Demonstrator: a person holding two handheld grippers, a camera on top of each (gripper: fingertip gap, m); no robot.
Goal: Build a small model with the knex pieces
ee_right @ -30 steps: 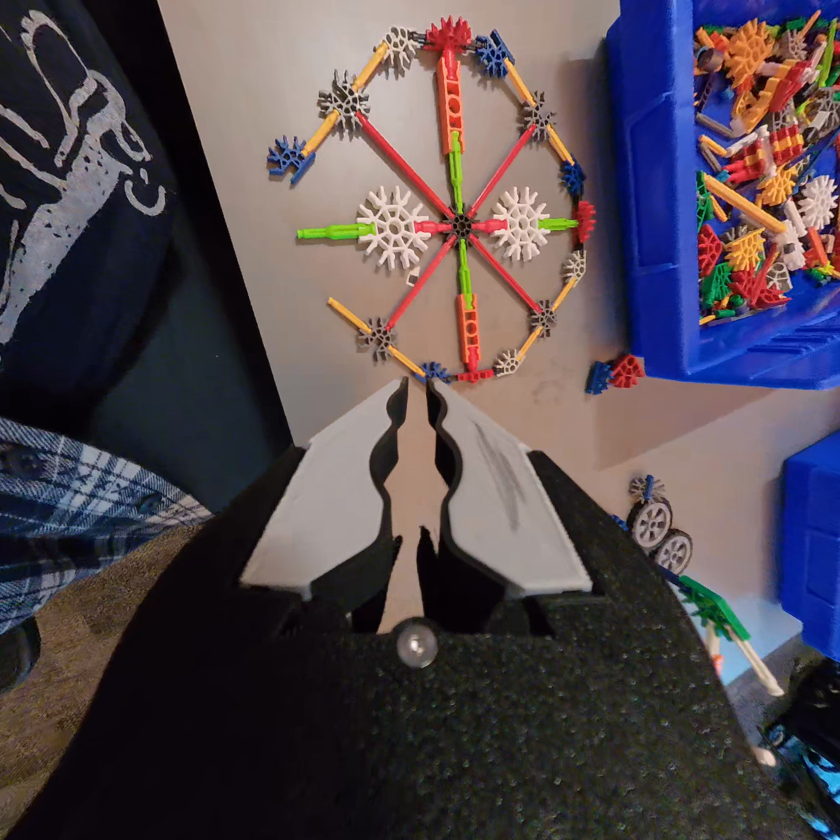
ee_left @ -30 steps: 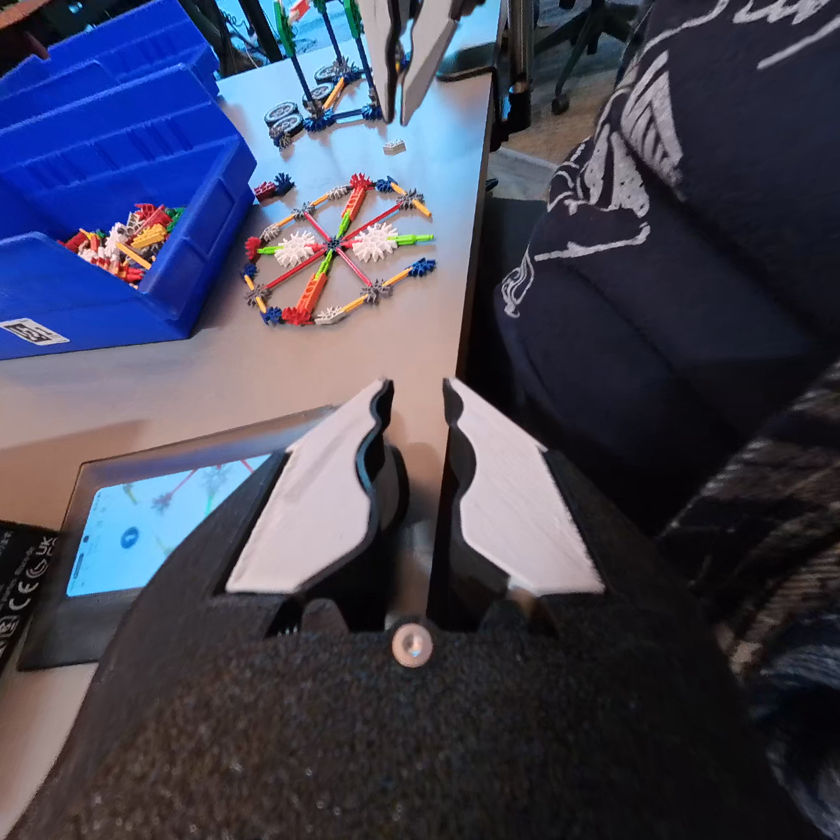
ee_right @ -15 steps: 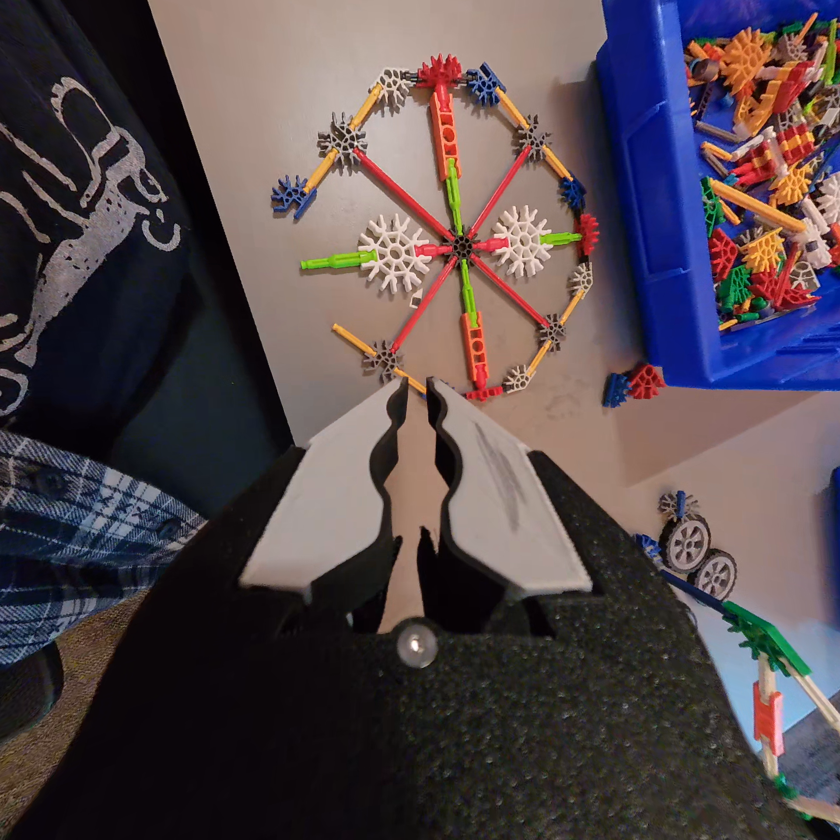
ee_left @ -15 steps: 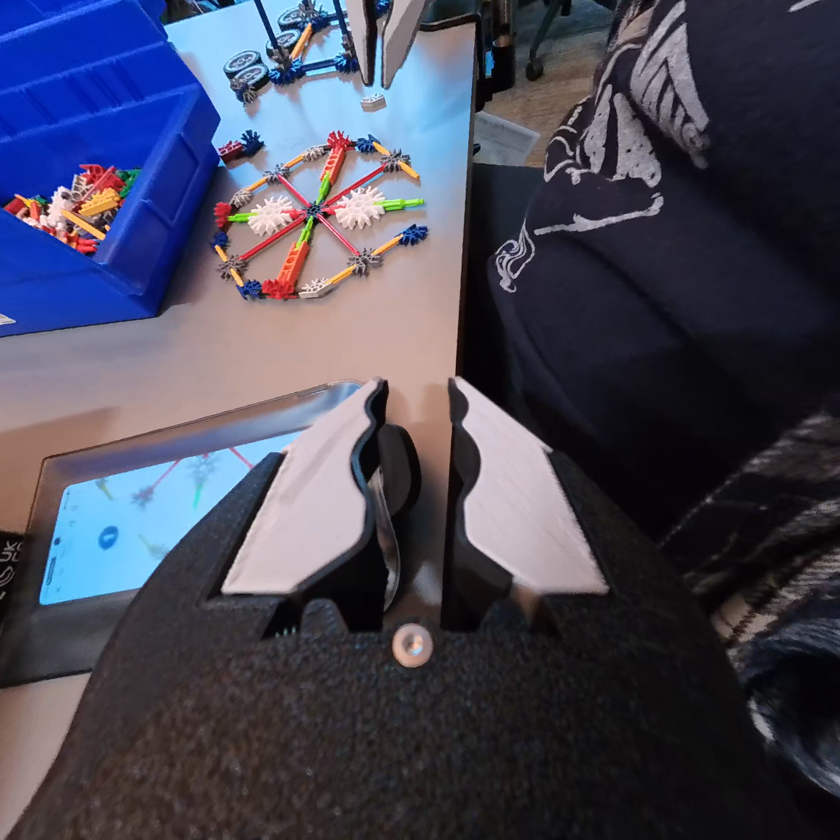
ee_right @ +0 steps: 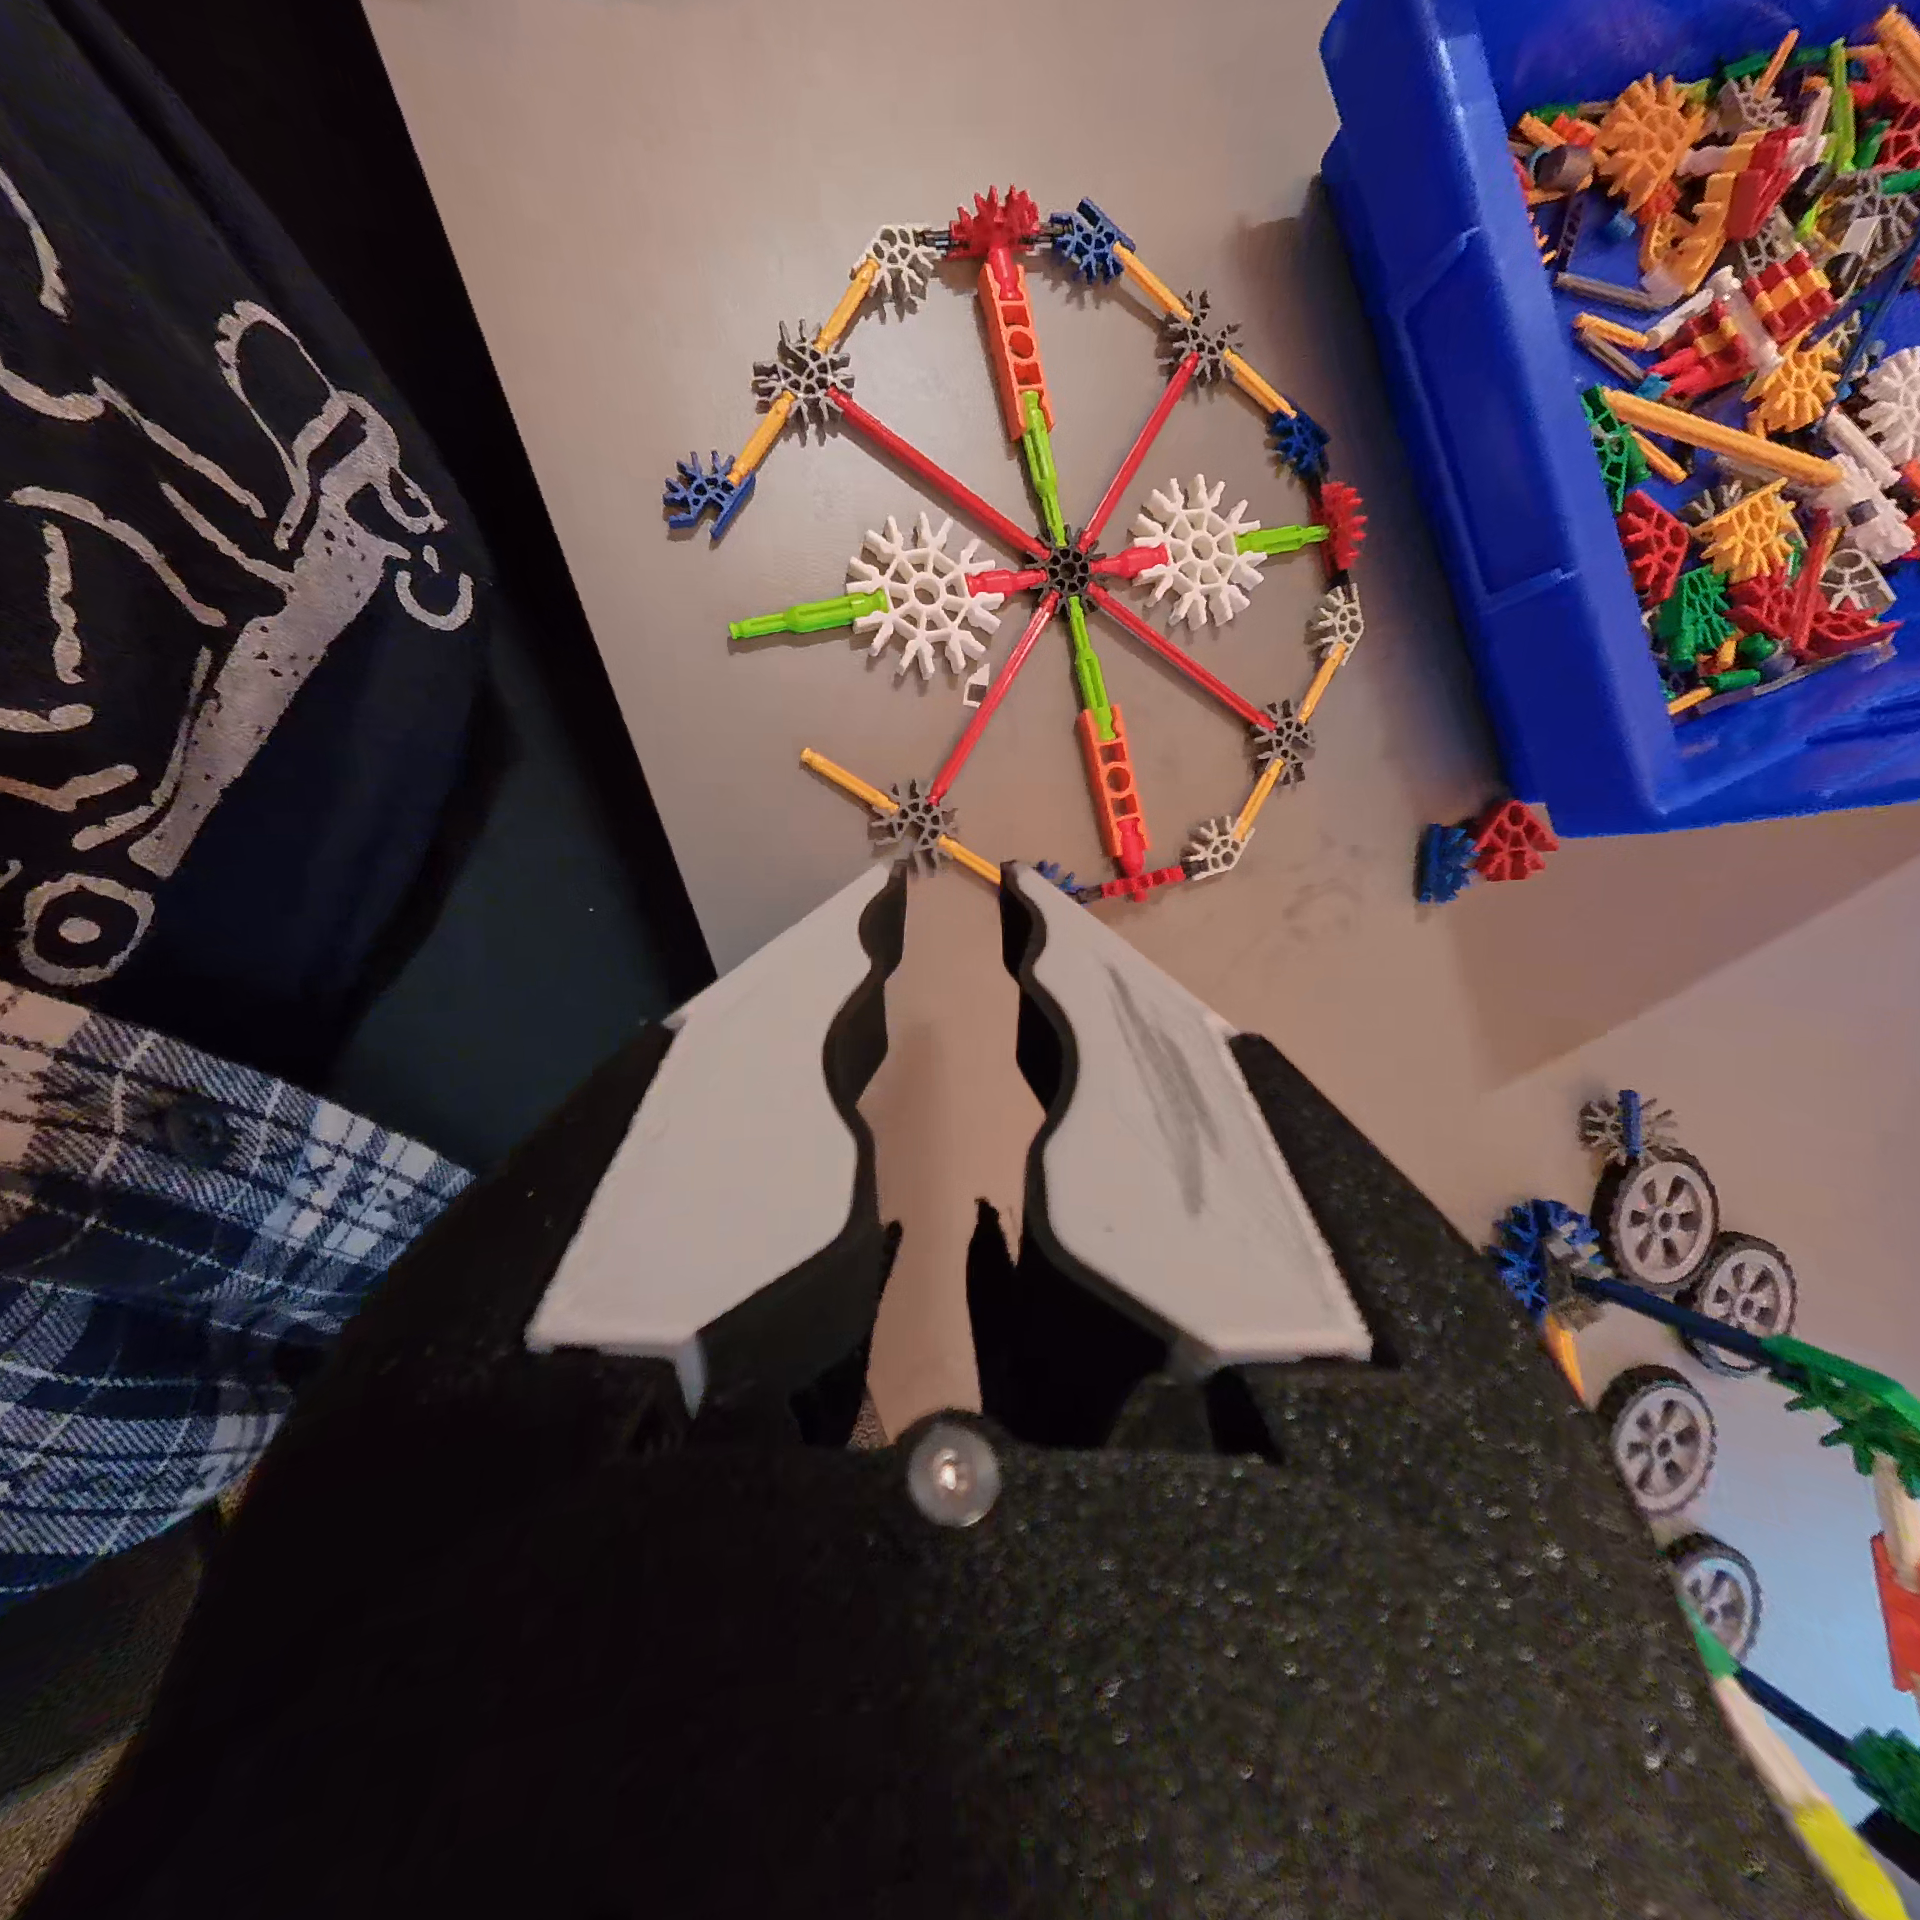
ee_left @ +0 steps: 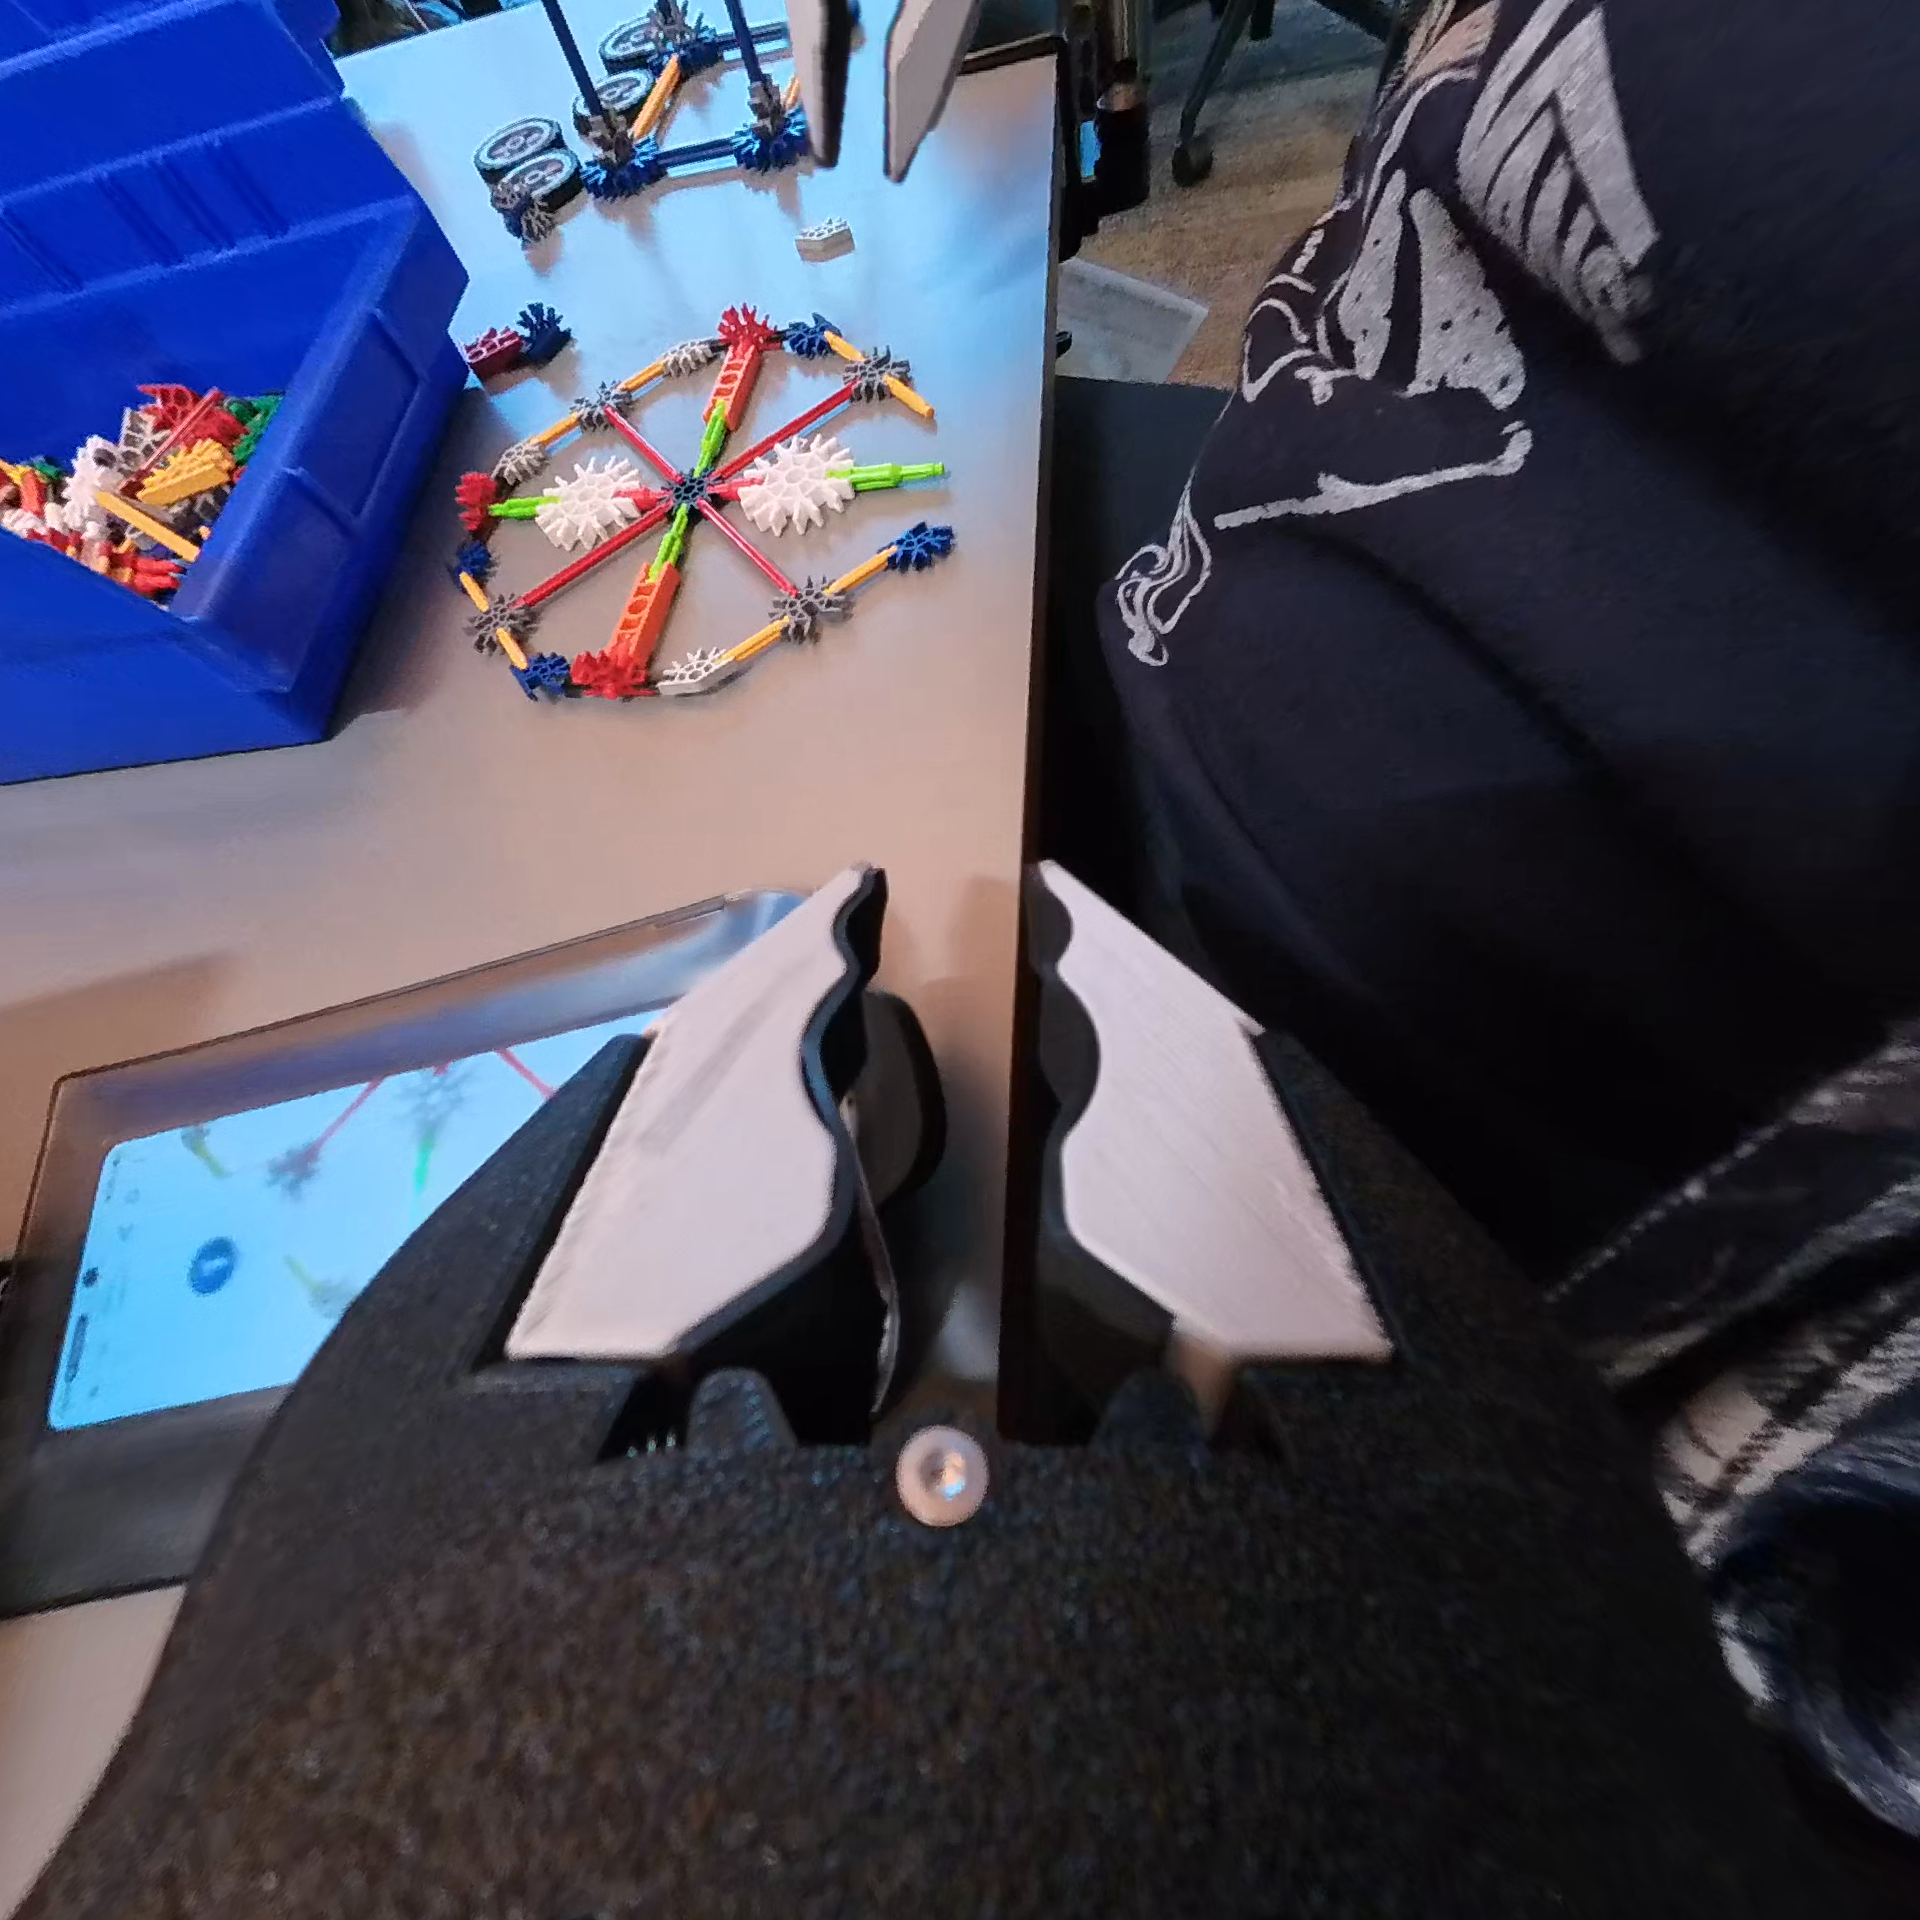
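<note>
While a flat spoked wheel (ee_right: pixel 1049 561) of plastic rods is laid near the table edge (ee_left: pixel 1023 623), both slightly parted, empty grippers, right (ee_right: pixel 951 883) nearest its rim, left (ee_left: pixel 956 894) well short, are best lowered slowly.

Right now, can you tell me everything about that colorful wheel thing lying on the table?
The wheel is a flat toy build of plastic rods and toothed connectors, lying on the gray table. Red, green and orange spokes fan out from a small black hub. Two white snowflake pieces sit on either side of the hub. Yellow rods link gray, blue, red and white connectors around the rim, which is open on the side nearest the table edge. Nothing holds it; the right gripper hovers by its rim, jaws slightly apart.
</note>
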